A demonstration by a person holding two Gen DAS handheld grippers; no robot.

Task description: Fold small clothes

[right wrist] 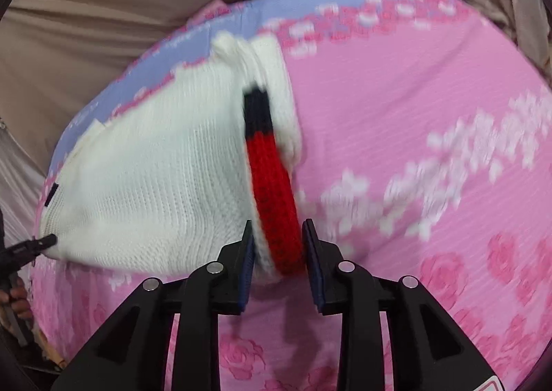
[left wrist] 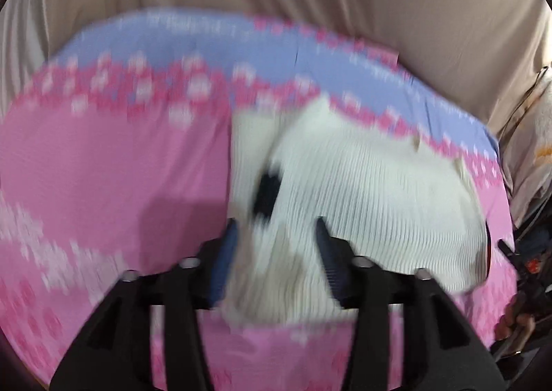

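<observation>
Right gripper [right wrist: 277, 239] pinches the knit's [right wrist: 155, 166] red band [right wrist: 272, 191]. Left gripper [left wrist: 276, 235] straddles a white fold, grip unclear through blur. One knit, mid-sheet [right wrist: 414, 97], toward 11 o'clock from the right gripper. Risk: an uneven lift could slip a corner, skewing the fold.

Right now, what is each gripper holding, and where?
Both hold the white knit garment: right gripper at its red-banded edge, left gripper on bunched white fabric.

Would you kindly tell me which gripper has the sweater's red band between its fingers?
The right gripper: the red band of the white sweater runs between its fingers. The left gripper has only white knit there.
</observation>
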